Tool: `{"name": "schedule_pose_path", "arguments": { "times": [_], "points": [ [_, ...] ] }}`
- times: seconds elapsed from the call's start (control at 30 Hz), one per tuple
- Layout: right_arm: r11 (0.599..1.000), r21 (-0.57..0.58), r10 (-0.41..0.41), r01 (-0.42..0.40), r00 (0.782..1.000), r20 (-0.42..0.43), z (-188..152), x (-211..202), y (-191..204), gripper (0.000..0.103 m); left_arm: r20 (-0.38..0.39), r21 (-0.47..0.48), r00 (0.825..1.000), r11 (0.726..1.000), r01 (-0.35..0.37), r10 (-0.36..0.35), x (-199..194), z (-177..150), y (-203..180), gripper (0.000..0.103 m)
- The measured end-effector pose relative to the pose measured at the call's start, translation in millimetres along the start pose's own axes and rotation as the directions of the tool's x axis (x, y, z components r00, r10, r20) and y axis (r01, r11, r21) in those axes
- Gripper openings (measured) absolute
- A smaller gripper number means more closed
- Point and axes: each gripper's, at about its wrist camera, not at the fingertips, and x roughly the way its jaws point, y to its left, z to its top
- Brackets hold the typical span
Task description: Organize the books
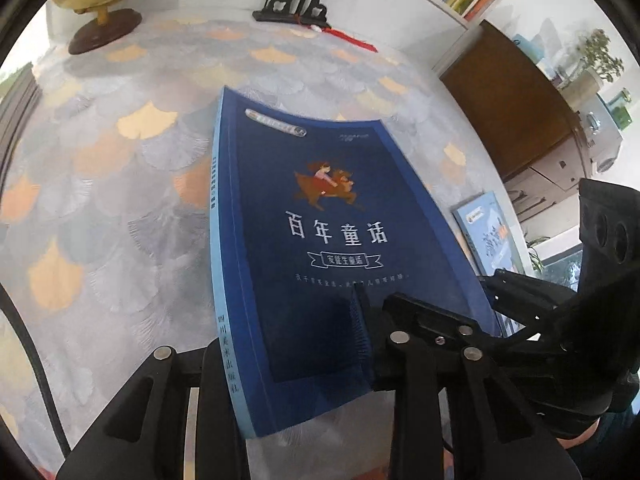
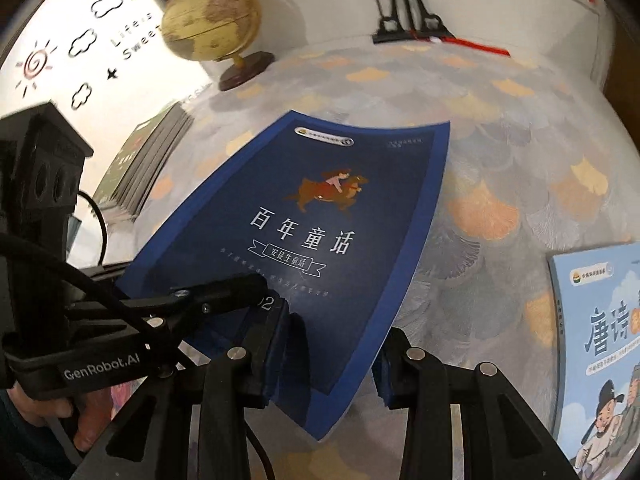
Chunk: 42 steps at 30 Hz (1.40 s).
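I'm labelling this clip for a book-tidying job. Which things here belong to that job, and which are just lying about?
Part of the job:
- dark blue book, gripped by left gripper and right gripper
- light blue book, flat on the patterned tablecloth
- stack of books

Just lying about:
- globe
- black ornamental stand
- red tassel

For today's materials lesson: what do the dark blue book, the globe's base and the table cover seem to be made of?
Dark blue book: paper, soft matt cover; it bends where held. Globe's base: probably dark varnished wood, slightly glossy. Table cover: likely printed fabric or vinyl; the leaf pattern lies flat.
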Motion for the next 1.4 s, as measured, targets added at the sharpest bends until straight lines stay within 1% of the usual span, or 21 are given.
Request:
{"name": "schedule_pose_path", "arguments": {
  "times": [0.23, 0.33, 0.53, 0.7, 0.83, 0.97, 1.1, 1.17, 1.27, 1.4],
  "points": [
    [0.998, -0.056, 0.034, -0.033, 0.999, 0.022, -0.6, -10.4, 36.0, 0.037, 0.044, 0.011, 0.999, 1.000, 0.020, -0.021, -36.7, -7.4, 10.5, 0.028],
    [0.997, -0.059, 0.053, -0.051, 0.998, 0.033, 1.7, -11.0, 54.0, 0.037, 0.053, 0.013, 0.998, 1.000, 0.027, -0.028, -49.9, -9.0, 20.8, 0.028],
    [0.993, -0.059, 0.103, -0.099, 0.993, 0.062, 5.9, -16.4, 91.7, 0.037, 0.082, 0.017, 0.996, 0.999, 0.034, -0.035, -82.8, -10.1, 50.2, 0.028],
    [0.989, -0.105, 0.112, -0.103, 0.990, 0.089, 21.6, -18.6, 132.2, 0.037, 0.128, 0.017, 0.991, 0.999, 0.046, -0.048, -114.4, -7.5, 77.4, 0.028],
    [0.985, -0.137, 0.125, -0.109, 0.985, 0.119, 36.1, -18.5, 164.6, 0.037, 0.177, 0.025, 0.983, 0.999, 0.048, -0.052, -143.6, -3.2, 101.0, 0.028],
    [0.977, -0.170, 0.156, -0.130, 0.976, 0.153, 55.8, -15.1, 204.5, 0.038, 0.239, 0.002, 0.970, 0.999, 0.047, -0.046, -176.3, 0.7, 136.2, 0.028],
    [0.965, -0.212, 0.192, -0.157, 0.969, 0.155, 77.2, 1.6, 245.3, 0.038, 0.290, -0.026, 0.957, 1.000, 0.018, -0.010, -201.2, 2.9, 179.3, 0.028],
    [0.956, -0.253, 0.190, -0.148, 0.970, 0.152, 87.4, 12.7, 271.5, 0.038, 0.311, -0.046, 0.950, 0.999, 0.013, 0.002, -208.9, 4.1, 202.2, 0.028],
    [0.943, -0.310, 0.173, -0.119, 0.973, 0.153, 100.4, 25.3, 305.2, 0.038, 0.340, -0.082, 0.941, 0.996, 0.034, -0.004, -218.6, 7.7, 233.8, 0.028],
    [0.930, -0.357, 0.151, -0.088, 0.976, 0.154, 117.1, 37.4, 335.9, 0.038, 0.370, -0.103, 0.929, 0.994, 0.044, -0.003, -227.5, 12.0, 261.7, 0.028]
  ]
}}
